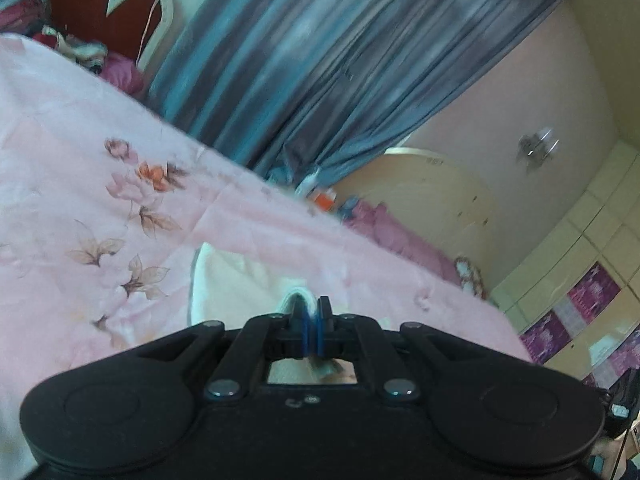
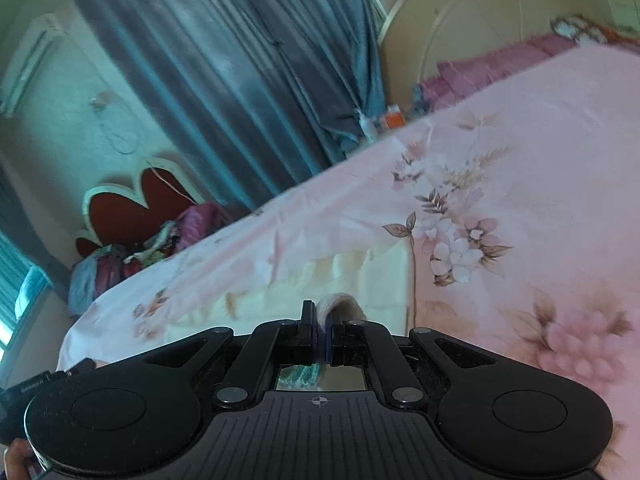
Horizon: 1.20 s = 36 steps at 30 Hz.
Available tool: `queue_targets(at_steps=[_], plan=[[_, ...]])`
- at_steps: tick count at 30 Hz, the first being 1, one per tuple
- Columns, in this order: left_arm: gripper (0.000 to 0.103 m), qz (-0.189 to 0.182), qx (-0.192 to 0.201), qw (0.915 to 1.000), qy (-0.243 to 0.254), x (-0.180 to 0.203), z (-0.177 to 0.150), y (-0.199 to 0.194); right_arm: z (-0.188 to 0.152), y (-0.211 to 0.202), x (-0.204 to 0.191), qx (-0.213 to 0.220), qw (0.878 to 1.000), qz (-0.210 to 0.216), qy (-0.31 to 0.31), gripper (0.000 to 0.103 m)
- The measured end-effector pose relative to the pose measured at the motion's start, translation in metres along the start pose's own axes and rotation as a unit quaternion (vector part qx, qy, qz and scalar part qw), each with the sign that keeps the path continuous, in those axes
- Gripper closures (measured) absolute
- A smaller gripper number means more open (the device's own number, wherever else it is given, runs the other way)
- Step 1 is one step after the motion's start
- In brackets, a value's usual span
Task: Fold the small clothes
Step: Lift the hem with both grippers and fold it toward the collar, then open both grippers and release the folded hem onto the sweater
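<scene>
A small cream-white garment (image 1: 236, 280) lies on the pink floral bedsheet (image 1: 80, 184). In the left wrist view my left gripper (image 1: 311, 312) is shut on a bunched edge of the garment, which pokes out between the blue pads. In the right wrist view the same cream garment (image 2: 320, 280) spreads ahead of my right gripper (image 2: 322, 320), which is shut on a folded edge of it. Both views are tilted and blurred. The rest of the garment under the grippers is hidden.
Blue-grey curtains (image 1: 320, 60) hang behind the bed. A red heart-shaped headboard (image 2: 136, 204) with piled clothes (image 2: 120, 264) stands at one end, a cream headboard (image 1: 432, 196) with pink pillows at the other. Small items (image 2: 384, 120) sit by the curtain.
</scene>
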<state>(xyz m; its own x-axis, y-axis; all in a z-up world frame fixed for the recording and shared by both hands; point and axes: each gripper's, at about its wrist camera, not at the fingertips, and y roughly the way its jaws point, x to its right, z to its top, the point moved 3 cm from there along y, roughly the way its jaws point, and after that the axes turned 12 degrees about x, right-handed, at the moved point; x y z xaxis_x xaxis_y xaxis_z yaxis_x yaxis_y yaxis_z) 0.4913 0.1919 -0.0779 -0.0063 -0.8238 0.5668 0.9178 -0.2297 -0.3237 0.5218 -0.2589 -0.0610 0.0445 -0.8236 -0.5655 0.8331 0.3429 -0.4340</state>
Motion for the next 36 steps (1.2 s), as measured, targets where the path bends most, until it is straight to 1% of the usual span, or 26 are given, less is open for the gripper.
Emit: queue_targets(at_steps=[3, 6, 10, 12, 14, 15, 16, 17, 18, 20, 23, 24, 25, 26, 27, 28, 29, 32, 34, 35, 36], plan=[[0.099, 0.011, -0.023, 0.9997, 0.002, -0.014, -0.001, 0.032, -0.001, 0.035, 0.013, -0.02, 1.0, -0.016, 0.011, 0.1], [0.099, 0.02, -0.035, 0.9992, -0.004, -0.026, -0.002, 0.056, -0.004, 0.067, 0.028, -0.038, 0.998, -0.033, 0.024, 0.1], [0.099, 0.021, -0.047, 0.9987, -0.001, -0.032, -0.006, 0.082, -0.005, 0.095, 0.034, -0.047, 0.998, -0.048, 0.0, 0.1], [0.097, 0.018, -0.052, 0.9985, -0.003, -0.033, -0.007, 0.092, -0.005, 0.101, 0.033, -0.038, 0.998, -0.054, -0.004, 0.1], [0.076, 0.009, -0.043, 0.9989, -0.018, -0.036, -0.005, 0.095, -0.002, 0.106, 0.038, -0.028, 0.998, -0.061, 0.003, 0.099], [0.072, 0.004, -0.035, 0.9991, -0.026, -0.037, -0.003, 0.094, -0.001, 0.105, 0.038, -0.023, 0.998, -0.062, 0.004, 0.092], [0.065, 0.001, -0.028, 0.9991, -0.031, -0.04, -0.001, 0.094, 0.001, 0.102, 0.04, -0.008, 0.998, -0.065, 0.001, 0.083], [0.062, 0.0, -0.022, 0.9991, -0.035, -0.042, 0.001, 0.094, 0.005, 0.099, 0.039, 0.006, 0.998, -0.069, -0.003, 0.052], [0.061, -0.003, -0.018, 0.9991, -0.038, -0.044, 0.003, 0.093, 0.006, 0.095, 0.038, 0.021, 0.997, -0.071, -0.01, 0.039], [0.061, -0.003, -0.022, 0.9994, -0.028, -0.047, 0.005, 0.095, 0.007, 0.094, 0.037, 0.022, 0.998, -0.06, -0.02, 0.04], [0.064, 0.005, -0.04, 0.9991, 0.011, -0.044, 0.005, 0.103, 0.006, 0.1, 0.032, 0.009, 0.997, -0.053, -0.052, 0.04], [0.065, 0.007, -0.048, 0.9985, 0.025, -0.043, 0.004, 0.106, 0.004, 0.103, 0.031, 0.004, 0.996, -0.053, -0.067, 0.044], [0.067, 0.008, -0.056, 0.9976, 0.039, -0.042, 0.002, 0.109, 0.002, 0.107, 0.03, -0.005, 0.996, -0.053, -0.076, 0.048], [0.07, 0.011, -0.068, 0.996, 0.056, -0.04, -0.001, 0.113, 0.0, 0.112, 0.029, -0.015, 0.995, -0.052, -0.084, 0.057], [0.071, 0.014, -0.078, 0.9944, 0.07, -0.038, -0.003, 0.116, -0.003, 0.117, 0.027, -0.026, 0.994, -0.054, -0.096, 0.062], [0.075, 0.017, -0.086, 0.9928, 0.082, -0.037, -0.005, 0.119, -0.007, 0.123, 0.026, -0.036, 0.991, -0.058, -0.112, 0.065], [0.081, 0.023, -0.092, 0.9907, 0.097, -0.036, -0.009, 0.121, -0.011, 0.128, 0.025, -0.046, 0.989, -0.058, -0.125, 0.071], [0.093, 0.039, -0.107, 0.9846, 0.133, -0.033, -0.017, 0.127, -0.02, 0.138, 0.027, -0.063, 0.984, -0.068, -0.149, 0.072], [0.099, 0.04, -0.109, 0.9847, 0.13, -0.036, -0.02, 0.128, -0.024, 0.141, 0.026, -0.071, 0.982, -0.067, -0.162, 0.08], [0.1, 0.04, -0.106, 0.9854, 0.127, -0.036, -0.02, 0.127, -0.025, 0.142, 0.026, -0.072, 0.982, -0.065, -0.165, 0.093], [0.1, 0.039, -0.101, 0.9862, 0.125, -0.037, -0.02, 0.126, -0.025, 0.142, 0.026, -0.071, 0.981, -0.064, -0.167, 0.1]])
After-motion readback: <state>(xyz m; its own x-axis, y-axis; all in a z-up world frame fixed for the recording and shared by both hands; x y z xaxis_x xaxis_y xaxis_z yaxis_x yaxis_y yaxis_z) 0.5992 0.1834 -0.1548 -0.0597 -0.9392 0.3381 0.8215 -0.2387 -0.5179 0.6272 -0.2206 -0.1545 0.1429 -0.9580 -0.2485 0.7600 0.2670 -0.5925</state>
